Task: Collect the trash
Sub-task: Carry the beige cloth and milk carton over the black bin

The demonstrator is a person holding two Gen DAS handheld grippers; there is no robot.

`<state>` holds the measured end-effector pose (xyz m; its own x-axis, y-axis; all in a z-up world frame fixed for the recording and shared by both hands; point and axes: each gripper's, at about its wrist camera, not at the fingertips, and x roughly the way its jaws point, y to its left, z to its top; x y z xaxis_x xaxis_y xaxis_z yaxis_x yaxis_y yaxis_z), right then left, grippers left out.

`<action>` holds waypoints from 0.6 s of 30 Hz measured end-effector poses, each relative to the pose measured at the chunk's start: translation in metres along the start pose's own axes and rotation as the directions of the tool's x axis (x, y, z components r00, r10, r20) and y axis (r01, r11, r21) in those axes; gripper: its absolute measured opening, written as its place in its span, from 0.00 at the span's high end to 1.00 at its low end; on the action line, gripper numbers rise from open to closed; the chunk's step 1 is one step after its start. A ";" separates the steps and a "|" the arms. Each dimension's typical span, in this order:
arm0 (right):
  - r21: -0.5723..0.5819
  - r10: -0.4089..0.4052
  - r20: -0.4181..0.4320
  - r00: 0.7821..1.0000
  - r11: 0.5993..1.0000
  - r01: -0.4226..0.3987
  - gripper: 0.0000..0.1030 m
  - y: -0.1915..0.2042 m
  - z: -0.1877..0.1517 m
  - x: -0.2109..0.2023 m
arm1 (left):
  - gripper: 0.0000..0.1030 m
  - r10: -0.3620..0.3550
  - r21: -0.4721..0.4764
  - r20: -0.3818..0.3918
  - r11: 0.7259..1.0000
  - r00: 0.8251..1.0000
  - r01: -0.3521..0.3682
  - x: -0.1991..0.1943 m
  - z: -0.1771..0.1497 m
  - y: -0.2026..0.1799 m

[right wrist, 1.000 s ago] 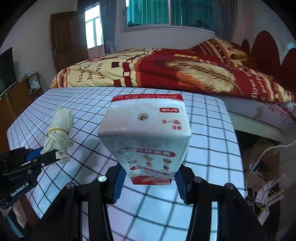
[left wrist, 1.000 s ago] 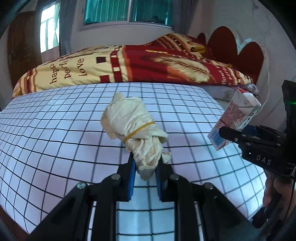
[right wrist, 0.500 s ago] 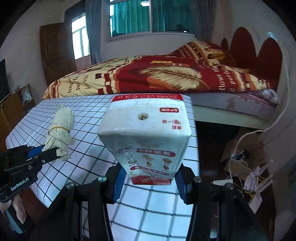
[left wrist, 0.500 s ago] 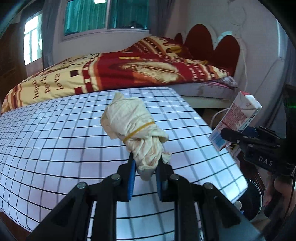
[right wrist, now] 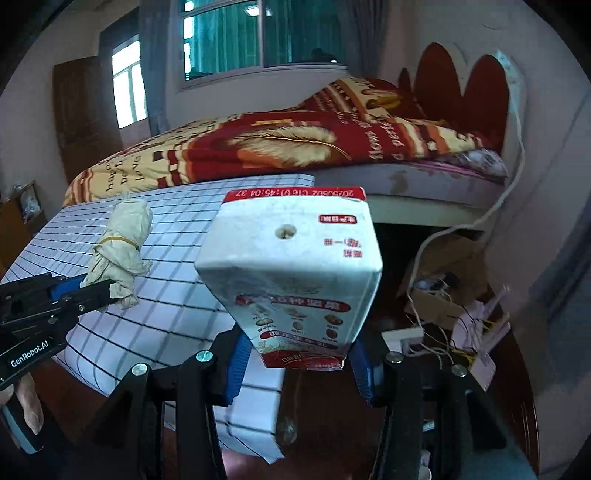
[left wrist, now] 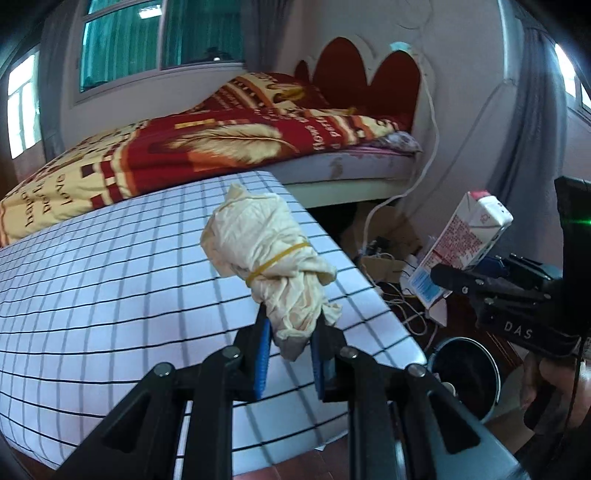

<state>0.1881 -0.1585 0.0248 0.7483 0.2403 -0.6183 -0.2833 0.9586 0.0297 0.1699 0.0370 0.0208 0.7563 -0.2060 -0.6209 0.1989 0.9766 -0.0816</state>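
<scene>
The left gripper (left wrist: pixel 290 354) pinches the lower end of a crumpled cream paper bundle (left wrist: pixel 266 254), which is bound round its middle by a yellow rubber band (left wrist: pixel 275 260) and sticks up and away from the blue pads. Under and ahead of that gripper lies the white cloth with a black grid (left wrist: pixel 110 280), its right-hand corner just below the fingers. To the right of the left gripper and lower, off the cloth's edge, stands a dark round bin (left wrist: pixel 463 373) on the floor. Further right, the right gripper (left wrist: pixel 454 278) shows from the side with its carton (left wrist: pixel 461 240) tilted.

The right gripper (right wrist: pixel 295 360) is closed on the bottom of that white and red drink carton (right wrist: pixel 291 266), its top with the small straw hole facing the camera. To its left, the left gripper (right wrist: pixel 94 290) holds the bundle (right wrist: pixel 120 251) over the grid cloth (right wrist: pixel 173 236). Right of the carton, on the floor, lie cardboard (right wrist: pixel 439 295) and tangled wires (right wrist: pixel 443 343). Beyond both grippers is the bed with a red and yellow blanket (right wrist: pixel 280 144), then the red headboard (right wrist: pixel 461 77) and the window (right wrist: pixel 251 33)
</scene>
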 end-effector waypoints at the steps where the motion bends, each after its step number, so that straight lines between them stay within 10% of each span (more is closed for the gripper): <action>1: 0.007 -0.007 -0.003 1.000 1.000 0.007 0.51 -0.005 -0.003 -0.002 | 0.80 -0.009 0.006 -0.005 1.000 1.000 0.009 0.002 0.000 -0.005; 18: 0.136 -0.132 -0.062 0.989 0.981 0.140 0.51 -0.085 -0.061 -0.035 | 0.80 -0.153 0.104 -0.063 0.982 0.986 0.159 0.023 -0.010 -0.084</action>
<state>0.1493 -0.2582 -0.0035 0.7403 0.1012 -0.6647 -0.0918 0.9946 0.0493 0.1647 -0.0489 0.0052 0.6763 -0.3483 -0.6491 0.3803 0.9197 -0.0973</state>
